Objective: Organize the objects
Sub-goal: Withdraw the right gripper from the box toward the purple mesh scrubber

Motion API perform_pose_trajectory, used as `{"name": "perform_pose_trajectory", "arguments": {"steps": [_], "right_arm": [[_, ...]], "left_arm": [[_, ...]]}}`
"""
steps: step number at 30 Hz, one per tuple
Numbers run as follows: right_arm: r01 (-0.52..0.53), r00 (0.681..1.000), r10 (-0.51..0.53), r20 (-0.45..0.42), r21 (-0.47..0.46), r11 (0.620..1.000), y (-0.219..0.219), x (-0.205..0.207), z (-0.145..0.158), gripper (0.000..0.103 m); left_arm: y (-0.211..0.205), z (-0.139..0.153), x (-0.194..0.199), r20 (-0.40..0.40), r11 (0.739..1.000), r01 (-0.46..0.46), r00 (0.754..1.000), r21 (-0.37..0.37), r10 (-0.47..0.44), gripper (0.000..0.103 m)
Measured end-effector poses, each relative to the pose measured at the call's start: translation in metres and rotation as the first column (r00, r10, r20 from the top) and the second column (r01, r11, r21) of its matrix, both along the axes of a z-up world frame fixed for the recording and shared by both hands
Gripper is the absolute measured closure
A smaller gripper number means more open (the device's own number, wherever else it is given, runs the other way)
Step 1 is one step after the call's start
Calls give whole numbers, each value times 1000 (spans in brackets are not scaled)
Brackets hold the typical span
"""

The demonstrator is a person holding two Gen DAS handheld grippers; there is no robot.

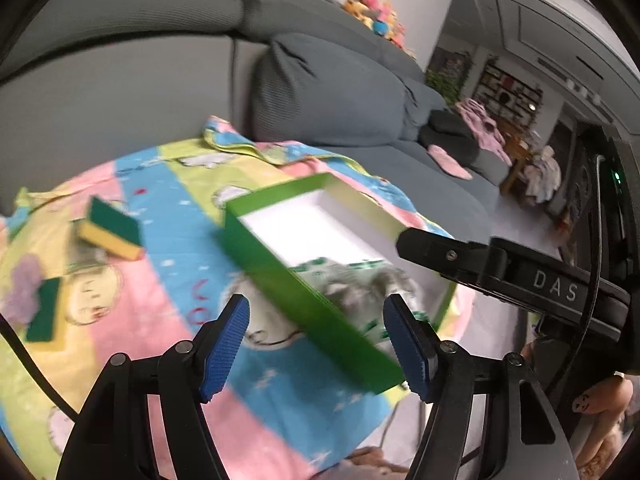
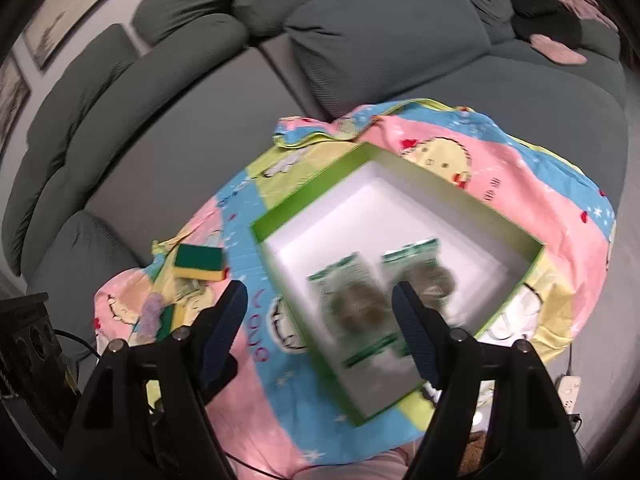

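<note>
Green box (image 2: 400, 216) on patterned cloth (image 2: 520, 168) over sofa (image 2: 200, 120), two scourer packets (image 2: 360, 308) inside at 6 o'clock, sponge (image 2: 200, 267) at 9 o'clock, left tongs (image 1: 316, 344) apart, empty, right tongs (image 2: 320, 336) apart, empty

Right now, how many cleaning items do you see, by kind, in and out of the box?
Sponges: 2, on the cloth outside the box (one, another)
Scourer packs: 2, inside the box (one, another)
Total: 4

Grey sofa (image 2: 200, 128) (deep-cushioned) under a cartoon-print blanket (image 2: 520, 184).
</note>
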State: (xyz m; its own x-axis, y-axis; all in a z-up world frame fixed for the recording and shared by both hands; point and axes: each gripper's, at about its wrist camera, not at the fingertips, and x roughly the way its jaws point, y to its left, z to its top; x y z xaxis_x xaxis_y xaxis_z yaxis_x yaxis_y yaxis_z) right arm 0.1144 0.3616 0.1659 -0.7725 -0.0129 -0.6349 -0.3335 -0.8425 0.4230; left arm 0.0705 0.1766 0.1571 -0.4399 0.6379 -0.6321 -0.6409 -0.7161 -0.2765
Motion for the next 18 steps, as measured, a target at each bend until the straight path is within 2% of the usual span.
{"name": "perform_pose_trajectory", "arguments": {"steps": [3, 6, 12, 15, 18], "right_arm": [[-20, 1000, 21, -8, 31, 999, -26, -1, 4, 27], [-61, 998, 62, -17, 63, 996, -53, -5, 8, 20], [-136, 990, 139, -28, 90, 987, -104, -14, 9, 19], [-187, 981, 191, -22, 106, 977, -130, -21, 9, 19], [-221, 974, 225, -13, 136, 966, -154, -29, 9, 18]], "left_arm": [[-35, 3, -4, 9, 997, -70, 998, 23, 70, 33], [-65, 2, -9, 21, 990, -139, 990, 16, 139, 33], [-122, -6, -13, 2, 970, -244, 970, 4, 244, 33], [-149, -12, -17, 15, 949, -316, 949, 17, 315, 33], [-175, -20, -24, 29, 914, -406, 913, -6, 406, 32]]}}
